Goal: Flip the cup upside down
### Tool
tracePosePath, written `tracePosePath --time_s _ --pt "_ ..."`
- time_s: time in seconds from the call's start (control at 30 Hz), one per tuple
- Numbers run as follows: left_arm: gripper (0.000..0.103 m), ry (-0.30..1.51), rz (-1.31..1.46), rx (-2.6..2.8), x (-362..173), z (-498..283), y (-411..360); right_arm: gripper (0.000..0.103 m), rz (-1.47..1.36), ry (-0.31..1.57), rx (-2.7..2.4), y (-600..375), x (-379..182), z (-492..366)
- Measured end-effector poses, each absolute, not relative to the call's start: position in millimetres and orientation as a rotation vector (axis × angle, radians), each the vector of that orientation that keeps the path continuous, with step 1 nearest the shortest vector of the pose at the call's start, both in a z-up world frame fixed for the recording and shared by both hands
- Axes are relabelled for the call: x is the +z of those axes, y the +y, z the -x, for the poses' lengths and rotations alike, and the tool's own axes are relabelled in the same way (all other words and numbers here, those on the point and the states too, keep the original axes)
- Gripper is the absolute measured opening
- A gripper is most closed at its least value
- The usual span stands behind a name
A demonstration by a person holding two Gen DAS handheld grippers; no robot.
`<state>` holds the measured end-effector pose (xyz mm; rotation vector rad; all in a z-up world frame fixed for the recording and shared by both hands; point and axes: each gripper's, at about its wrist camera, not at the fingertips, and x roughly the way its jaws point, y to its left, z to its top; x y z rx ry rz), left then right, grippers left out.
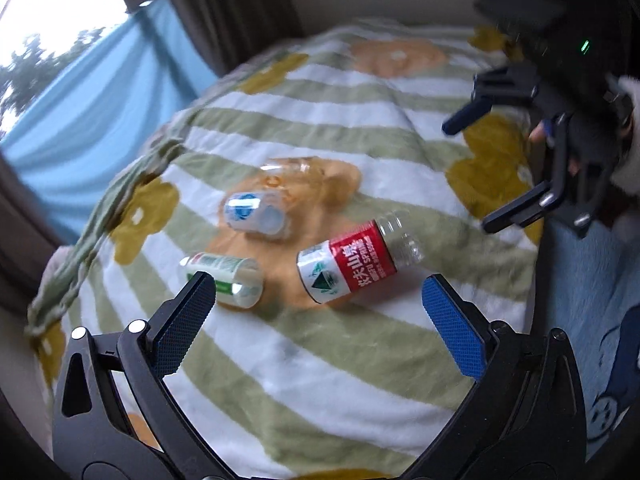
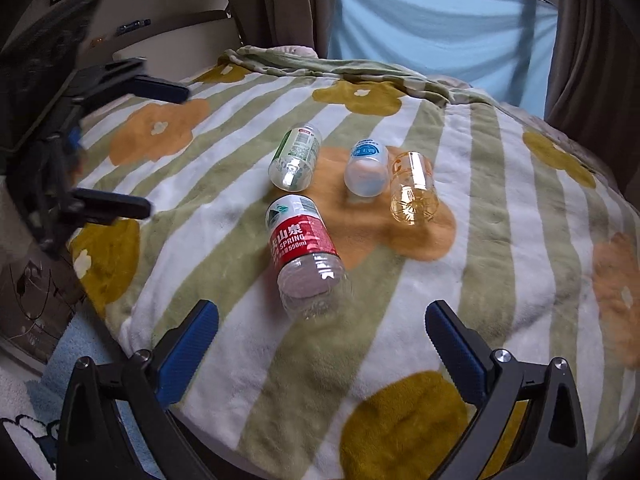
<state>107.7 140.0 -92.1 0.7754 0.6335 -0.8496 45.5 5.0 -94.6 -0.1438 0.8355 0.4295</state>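
Observation:
Four cut-bottle cups lie on their sides on a striped flower blanket (image 2: 500, 280). The red-label cup (image 2: 304, 248) (image 1: 352, 264) is nearest my right gripper (image 2: 320, 308), which hovers open just short of it. Beyond it lie the green-label cup (image 2: 296, 158) (image 1: 228, 276), the blue-label cup (image 2: 366, 168) (image 1: 254, 214) and the clear orange-tinted cup (image 2: 412, 188) (image 1: 296, 176). My left gripper (image 1: 316, 284) hangs open above the blanket, with the green-label cup by its left finger and the red-label cup between the tips. Neither gripper holds anything.
A blue curtain (image 2: 440, 28) and brown drapes (image 2: 592, 60) hang behind the bed. The blanket's edge drops to a light-blue patterned mat (image 1: 600, 320). The right gripper (image 1: 470, 176) appears at the far right of the left wrist view, a person's hand (image 1: 538, 132) on it.

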Motion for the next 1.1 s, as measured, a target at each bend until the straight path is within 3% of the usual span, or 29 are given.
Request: tracePosePath --time_s 0.17,0.33,0.4,0.47,0.53,0.8,1.1 --pt "0.103 0.664 -1.192 -0.960 -154 -112 83 0.103 0.138 0.784 0.374 -6 -92 -7" --pt "0.103 0.688 -1.342 -1.050 -184 -121 55 0.103 0.053 0.771 0.338 -22 -100 5" --pt "0.097 0.675 -1.390 -1.071 -194 -122 48 0.103 0.016 0.773 0.329 -28 -106 4" --pt "0.073 0.691 -1.425 -1.083 -203 -125 42 0.103 -0.019 0.771 0.327 -32 -111 6" --pt "0.071 0.709 -1.443 -1.066 -210 -130 38 0.103 -0.048 0.766 0.333 -35 -114 6" --pt "0.067 0.932 -1.329 -0.967 -183 -156 30 0.103 -0.146 0.706 0.376 -41 -114 -3" --pt "0.064 1.440 -0.817 -0.717 -167 -218 41 0.103 -0.286 0.664 0.440 -54 -112 -11"
